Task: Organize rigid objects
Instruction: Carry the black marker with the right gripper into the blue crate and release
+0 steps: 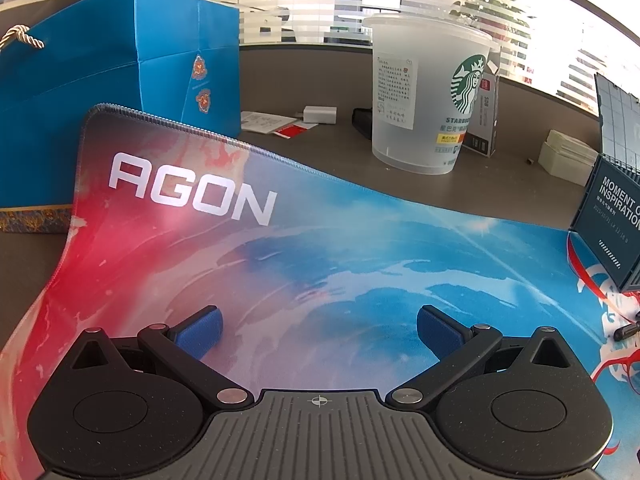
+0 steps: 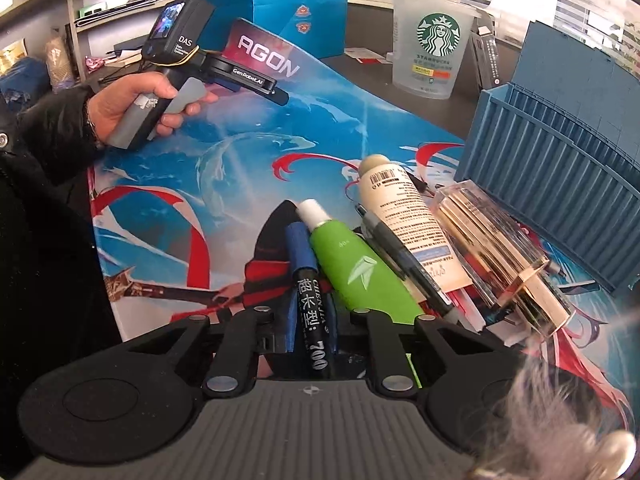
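My right gripper is shut on a black marker pen with white Chinese print, held over the mat. Just right of it lie a green tube with a white cap, a dark pen, a cream bottle and a clear gold-trimmed case, all beside the blue crate. My left gripper is open and empty low over the AGON mat; it also shows in the right wrist view, held in a hand. The crate's corner shows at the right of the left wrist view.
A frosted Starbucks cup stands behind the mat, also seen from the right wrist. A blue gift bag stands at the back left. Papers, a white charger and small boxes lie on the grey desk.
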Demonstrator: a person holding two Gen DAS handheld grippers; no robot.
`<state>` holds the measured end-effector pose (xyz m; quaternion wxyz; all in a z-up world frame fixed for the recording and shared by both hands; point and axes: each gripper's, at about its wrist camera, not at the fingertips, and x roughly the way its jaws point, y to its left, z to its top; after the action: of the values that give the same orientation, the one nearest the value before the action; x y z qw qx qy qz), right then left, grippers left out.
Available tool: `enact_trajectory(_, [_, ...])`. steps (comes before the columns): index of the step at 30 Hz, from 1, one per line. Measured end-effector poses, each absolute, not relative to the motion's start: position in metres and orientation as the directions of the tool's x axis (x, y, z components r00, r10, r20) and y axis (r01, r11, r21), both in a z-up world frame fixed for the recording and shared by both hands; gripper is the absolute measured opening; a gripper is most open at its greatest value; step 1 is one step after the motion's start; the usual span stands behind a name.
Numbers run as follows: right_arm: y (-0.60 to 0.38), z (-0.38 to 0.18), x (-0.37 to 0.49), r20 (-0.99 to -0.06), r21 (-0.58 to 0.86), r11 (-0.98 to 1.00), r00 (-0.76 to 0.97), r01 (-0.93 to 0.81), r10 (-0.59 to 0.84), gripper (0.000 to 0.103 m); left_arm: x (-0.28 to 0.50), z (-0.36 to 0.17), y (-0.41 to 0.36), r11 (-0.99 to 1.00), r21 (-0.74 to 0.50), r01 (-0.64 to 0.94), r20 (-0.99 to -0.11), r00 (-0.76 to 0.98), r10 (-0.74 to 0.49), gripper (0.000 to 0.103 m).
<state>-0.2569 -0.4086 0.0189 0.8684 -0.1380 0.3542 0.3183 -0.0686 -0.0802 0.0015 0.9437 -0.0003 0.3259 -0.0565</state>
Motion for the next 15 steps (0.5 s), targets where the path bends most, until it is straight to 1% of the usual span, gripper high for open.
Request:
enact_trajectory(4, [-0.414,0.035,-0.255,-0.658,0.003,0.757,0.569,-0.653,0.494,0.012,-0.068,0.001,-0.081,0.994,-0.027,0.106,-0.618,0.78,-0.1,0.103])
enact_trajectory(9, [-0.425,0.053,-0.243,-0.623,-0.021,0.769,0.61,-0.639,0.49,0.012,-0.068,0.001,-0.083,0.994,-0.018,0.107,-0.62,0.779,-0.095,0.103])
enact_trajectory(11, [-0.429,0.061,-0.236,-0.61,-0.051,0.768,0.629,-0.639,0.482,0.012,-0.068,0.001,-0.083,0.994,-0.018,0.106,-0.62,0.779,-0.095,0.103])
enact_trajectory(15, [-0.444,0.09,-0.215,-0.557,-0.115,0.789,0.697,-0.603,0.452,0.012,-0.068,0.001,-0.085,0.994,-0.009,0.106,-0.622,0.778,-0.089,0.103])
